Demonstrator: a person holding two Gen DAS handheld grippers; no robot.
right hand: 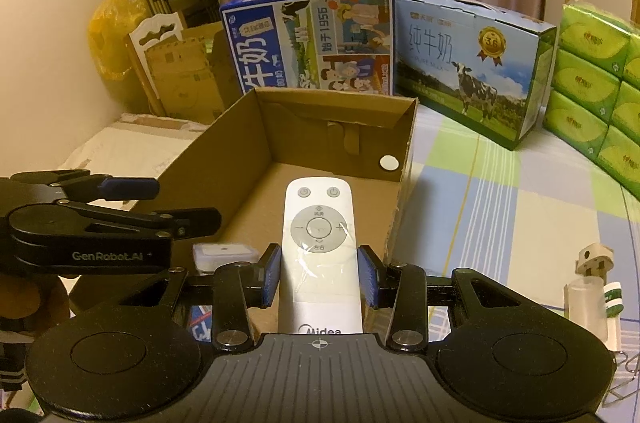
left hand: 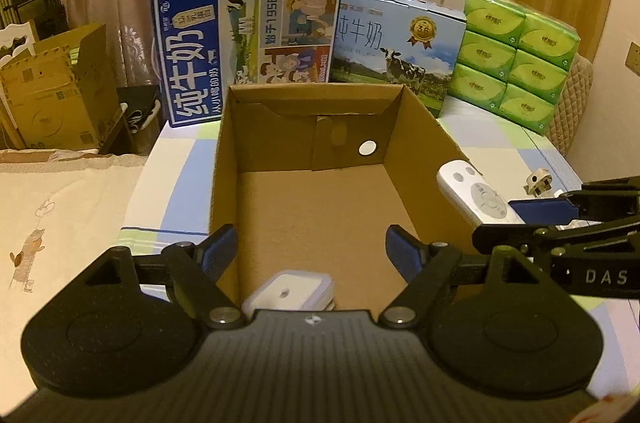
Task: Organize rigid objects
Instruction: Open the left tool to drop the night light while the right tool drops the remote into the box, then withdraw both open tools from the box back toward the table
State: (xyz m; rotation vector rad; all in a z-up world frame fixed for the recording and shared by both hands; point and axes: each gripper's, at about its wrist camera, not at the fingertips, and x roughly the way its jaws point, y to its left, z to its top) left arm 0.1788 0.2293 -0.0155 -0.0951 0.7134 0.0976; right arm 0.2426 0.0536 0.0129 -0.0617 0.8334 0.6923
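Observation:
An open brown cardboard box [left hand: 308, 127] [right hand: 280, 139] stands on the checked bedsheet. A small white square case [left hand: 289, 291] [right hand: 224, 252] lies inside at its near end. My left gripper [left hand: 310, 243] is open and empty above that near end, over the case. My right gripper [right hand: 319, 273] is shut on a white Midea remote control [right hand: 318, 243] and holds it over the box's near right side. The remote also shows in the left wrist view [left hand: 476, 197], above the box's right wall.
Two blue milk cartons [left hand: 248, 51] [left hand: 396, 51] and a green tissue pack [left hand: 520, 55] stand behind the box. A white plug adapter [right hand: 592, 259] and a small clear cup [right hand: 586, 303] lie on the sheet to the right. More cardboard boxes [left hand: 52, 91] stand at the left.

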